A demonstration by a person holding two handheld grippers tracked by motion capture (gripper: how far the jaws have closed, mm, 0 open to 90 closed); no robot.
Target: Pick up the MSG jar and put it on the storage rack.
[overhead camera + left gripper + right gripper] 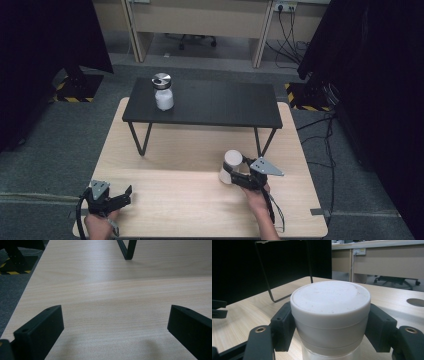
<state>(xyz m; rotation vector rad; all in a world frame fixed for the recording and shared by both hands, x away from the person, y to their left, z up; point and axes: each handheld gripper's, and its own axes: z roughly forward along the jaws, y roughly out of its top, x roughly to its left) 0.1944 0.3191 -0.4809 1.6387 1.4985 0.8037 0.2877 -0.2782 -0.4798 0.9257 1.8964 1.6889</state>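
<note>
Black left gripper (120, 196) near desk's front-left corner, jaws wide, nothing between. White-lidded jar (231, 166) upright, right of centre toward front edge, clamped at lid by right gripper (239, 176), approaching from front-right; left gripper well apart.

Bare wooden table (165, 200) lies open between the two grippers, while farther back a low black shelf (210, 105) on thin legs spans the table, a lidded jar (163, 91) standing on its left end.

I see a white-lidded jar (231, 166), its clear lower body visible below the wide cap, standing on the pale wooden table (175, 200), near its right front.
</note>
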